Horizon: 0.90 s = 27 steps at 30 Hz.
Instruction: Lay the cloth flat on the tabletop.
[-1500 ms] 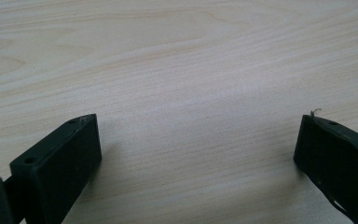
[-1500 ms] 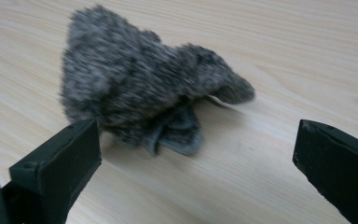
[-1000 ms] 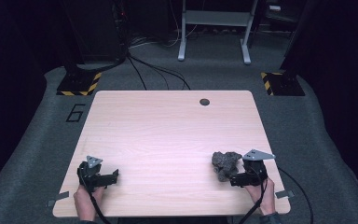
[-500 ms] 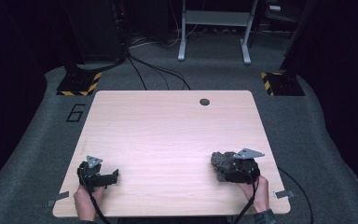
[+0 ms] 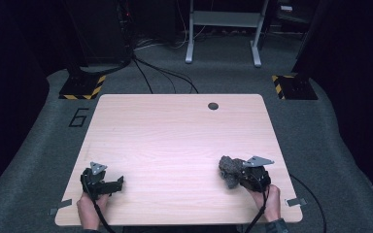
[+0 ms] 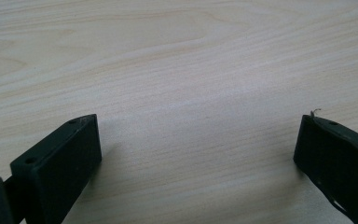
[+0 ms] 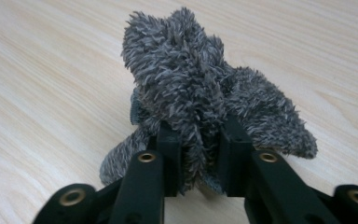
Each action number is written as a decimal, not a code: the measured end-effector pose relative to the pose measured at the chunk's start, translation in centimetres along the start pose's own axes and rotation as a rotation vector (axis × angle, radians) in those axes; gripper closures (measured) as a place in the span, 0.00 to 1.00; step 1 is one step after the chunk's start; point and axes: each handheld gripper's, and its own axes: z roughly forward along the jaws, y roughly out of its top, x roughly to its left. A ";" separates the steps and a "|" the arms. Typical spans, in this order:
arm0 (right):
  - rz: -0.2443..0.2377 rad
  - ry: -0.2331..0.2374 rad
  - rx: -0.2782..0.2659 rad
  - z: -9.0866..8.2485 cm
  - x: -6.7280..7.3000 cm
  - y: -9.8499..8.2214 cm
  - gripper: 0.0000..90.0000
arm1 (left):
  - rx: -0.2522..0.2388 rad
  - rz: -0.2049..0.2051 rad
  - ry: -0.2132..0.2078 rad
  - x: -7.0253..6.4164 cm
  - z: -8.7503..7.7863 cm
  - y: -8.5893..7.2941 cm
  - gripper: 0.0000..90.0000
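Observation:
A fuzzy grey cloth (image 5: 229, 170) lies bunched on the wooden table (image 5: 175, 141) near its front right. My right gripper (image 5: 243, 177) has just been closing and is shut on the cloth; in the right gripper view the cloth (image 7: 200, 93) bulges up between the two black jaws, and the right gripper (image 7: 200, 158) pinches a fold of it. My left gripper (image 5: 116, 183) rests at the front left of the table, held by a hand. In the left gripper view the left gripper (image 6: 198, 144) stands open over bare wood, nothing between its jaws.
A small dark round hole (image 5: 213, 106) sits near the table's far edge. Beyond the table are a grey carpeted floor, cables, a metal stand (image 5: 223, 29) and yellow-black striped bases (image 5: 82, 90). A cable trails off the table's front right corner.
The right gripper slid left onto the grey cloth and its jaws closed on it, bunching it up. The left gripper stayed where it was.

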 end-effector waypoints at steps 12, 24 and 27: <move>-0.015 0.056 -0.136 -2.1 0.6 3.5 0.87 | 0.002 -0.002 -0.001 0.0 0.0 0.0 0.01; -0.051 0.173 -0.217 -1.6 2.5 8.0 0.87 | 0.002 0.001 0.001 0.0 0.0 0.0 0.01; -0.063 0.194 -0.228 -1.3 3.2 8.9 0.87 | 0.002 -0.001 -0.001 0.0 0.0 0.0 0.01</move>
